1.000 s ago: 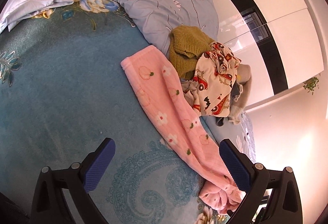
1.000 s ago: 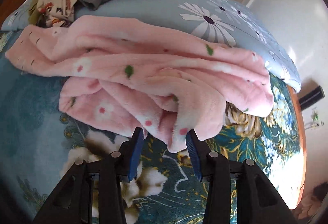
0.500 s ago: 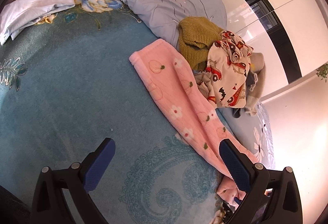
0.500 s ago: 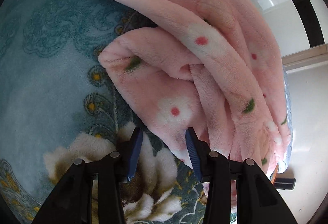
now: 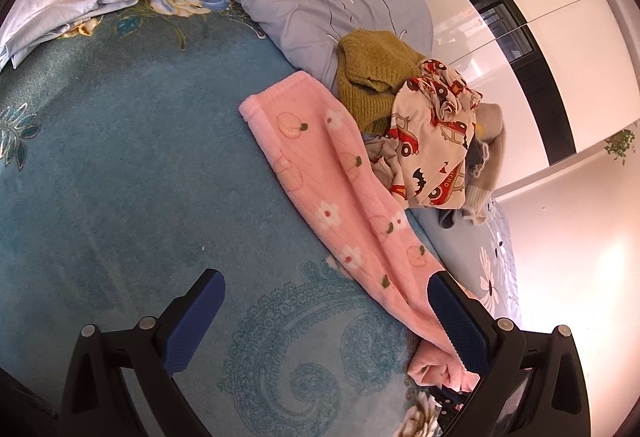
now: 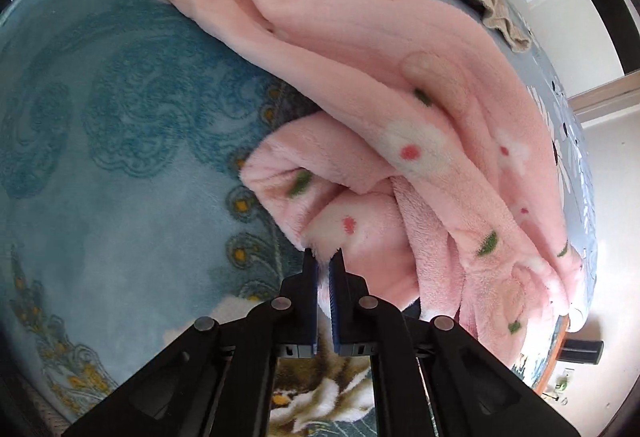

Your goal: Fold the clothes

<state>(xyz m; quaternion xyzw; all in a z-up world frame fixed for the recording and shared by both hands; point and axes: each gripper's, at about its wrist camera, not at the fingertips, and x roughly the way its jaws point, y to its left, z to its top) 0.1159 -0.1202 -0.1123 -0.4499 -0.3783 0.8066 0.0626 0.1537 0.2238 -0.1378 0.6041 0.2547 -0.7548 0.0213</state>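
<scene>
Right gripper [image 6: 323,257] fingers clenched on a corner of the pink fleece pants [image 6: 400,85] lying rumpled on the bed [image 5: 120,177]; left gripper [image 5: 326,317] released, hovering. Looks like spreading-out time: lift and straighten.

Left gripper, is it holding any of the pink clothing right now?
No, the left gripper is wide open above the blue bedspread, with the pink clothing only passing beside one finger.
</scene>
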